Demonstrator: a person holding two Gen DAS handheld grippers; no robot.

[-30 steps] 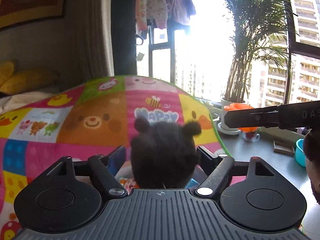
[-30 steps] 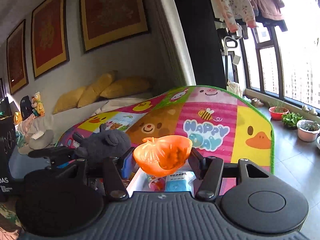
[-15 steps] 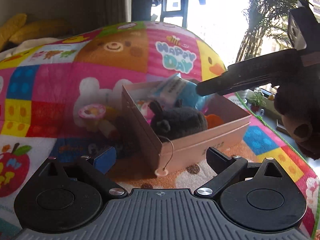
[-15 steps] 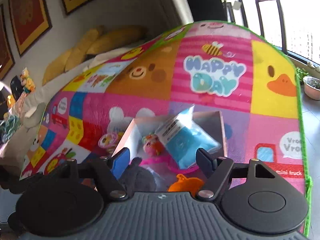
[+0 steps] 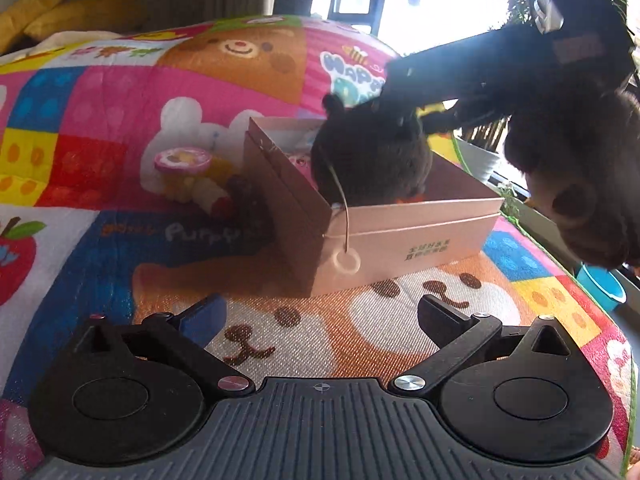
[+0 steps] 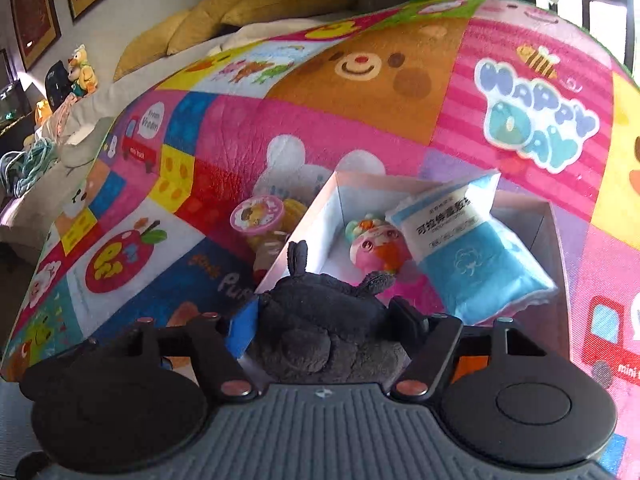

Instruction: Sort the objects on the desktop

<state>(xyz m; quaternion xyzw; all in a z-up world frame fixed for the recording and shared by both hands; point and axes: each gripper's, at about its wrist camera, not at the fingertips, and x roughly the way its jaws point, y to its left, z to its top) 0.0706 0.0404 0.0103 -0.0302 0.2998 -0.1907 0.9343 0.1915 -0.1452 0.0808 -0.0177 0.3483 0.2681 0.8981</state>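
Fingers of the left gripper (image 5: 320, 314) stand wide apart with nothing between them, having just been opening, and hover low over the patchwork cartoon play mat (image 5: 120, 120) just short of the pale pink cardboard box (image 5: 400, 236). Those of the right gripper (image 6: 322, 320) are spread on either side of the dark grey plush toy with small round ears (image 6: 320, 320); they too have just been opening, and whether the pads press on the plush cannot be told from either view. That plush sits at the near end of the box, its body rising above the rim. Already inside the box are a blue and white soft packet with printed text (image 6: 476, 256), a small pink round-faced doll (image 6: 374, 244) and an orange piece (image 6: 472, 364) of which only an edge shows. Outstanding: a small round pink-lidded tub with a cartoon label (image 6: 258, 214) and the yellowish pieces lying against it rest on the mat just outside the box's left wall. Sorting is judged largely done; those outside items remain to be collected.
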